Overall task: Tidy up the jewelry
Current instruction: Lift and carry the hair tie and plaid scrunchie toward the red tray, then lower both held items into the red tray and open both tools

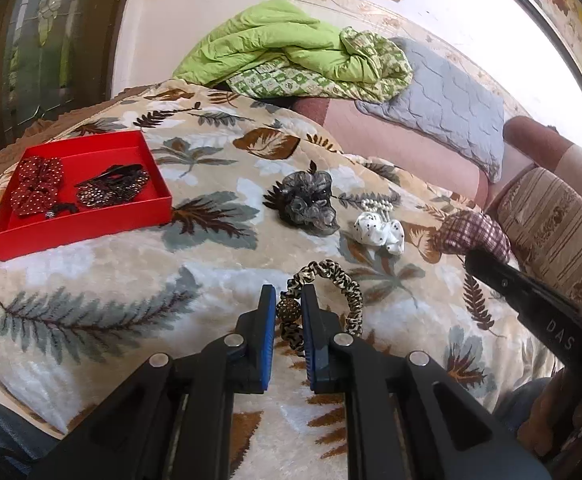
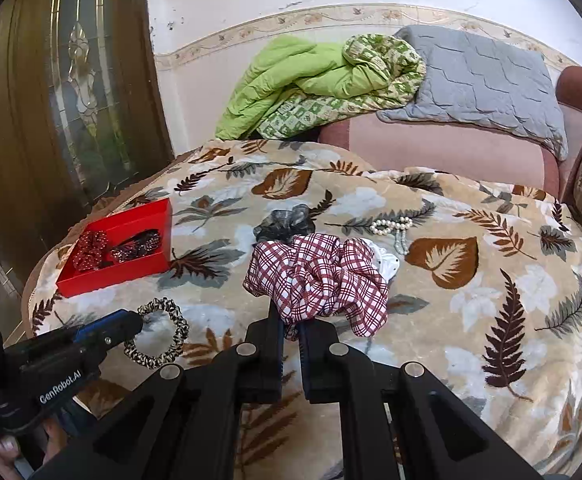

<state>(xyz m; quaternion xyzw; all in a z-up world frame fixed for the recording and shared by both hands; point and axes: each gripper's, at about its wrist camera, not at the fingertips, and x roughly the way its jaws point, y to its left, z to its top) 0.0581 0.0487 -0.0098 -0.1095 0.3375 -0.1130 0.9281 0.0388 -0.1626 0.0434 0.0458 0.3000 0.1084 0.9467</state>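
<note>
My left gripper [image 1: 289, 300] is shut on a leopard-print scrunchie [image 1: 343, 280], which hangs just above the leaf-patterned blanket [image 1: 111, 312]. My right gripper [image 2: 291, 320] is shut on a red-and-white plaid scrunchie [image 2: 319, 276], lifted off the blanket. A red box [image 1: 83, 236] lies at the left and holds red polka-dot bows [image 1: 37, 184] and a dark sequinned clip [image 1: 115, 188]. On the blanket lie a grey sheer scrunchie [image 1: 309, 204], a white dotted scrunchie [image 1: 379, 232] and a pearl bracelet [image 2: 391, 226]. The right wrist view also shows the left gripper [image 2: 139, 320] at lower left.
A green quilt [image 2: 311, 80] and a grey quilted pillow [image 2: 479, 80] lie on a pink sofa [image 2: 451, 148] behind the blanket. A wooden door with glass [image 2: 71, 100] stands at the left. A striped cushion [image 1: 551, 220] is at the right. A person's hand [image 2: 3, 448] holds the left gripper.
</note>
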